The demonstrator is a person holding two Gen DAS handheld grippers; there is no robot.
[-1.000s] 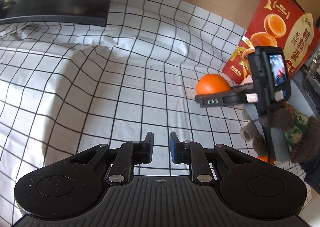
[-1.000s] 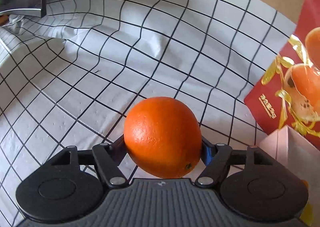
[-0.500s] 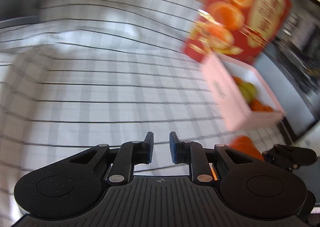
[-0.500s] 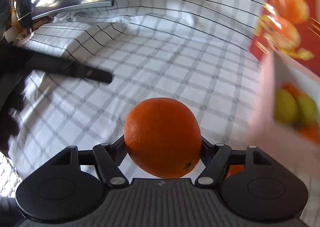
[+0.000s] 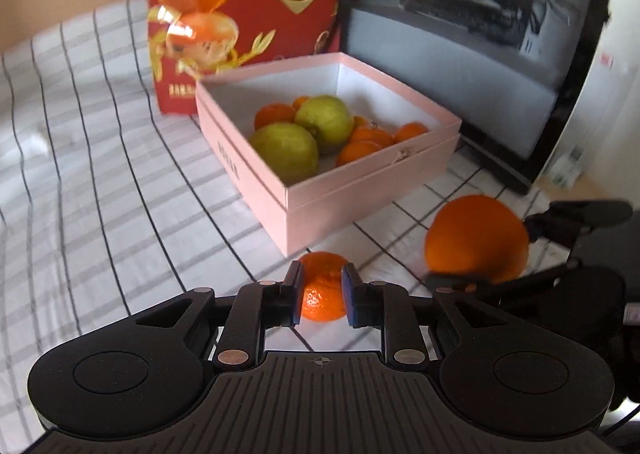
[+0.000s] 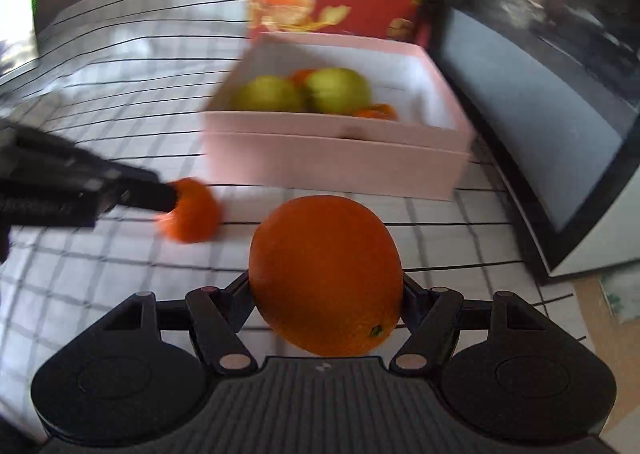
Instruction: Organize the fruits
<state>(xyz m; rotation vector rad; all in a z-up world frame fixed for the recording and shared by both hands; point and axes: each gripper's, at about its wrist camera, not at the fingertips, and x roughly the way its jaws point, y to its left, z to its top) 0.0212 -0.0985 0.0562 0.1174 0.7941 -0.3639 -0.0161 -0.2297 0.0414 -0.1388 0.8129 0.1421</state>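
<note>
The pink box holds green fruits and mandarins. The left gripper has just been opening, with a small mandarin between its jaws, pads apart from it; the right gripper clamps an orange.

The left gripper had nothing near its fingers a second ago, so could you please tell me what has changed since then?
Both grippers swung over to the pink box. The left gripper now has a small mandarin between its pads; its jaws have just been opening, and contact is unclear. The right gripper still grips the large orange, and the box still holds its fruit.
</note>
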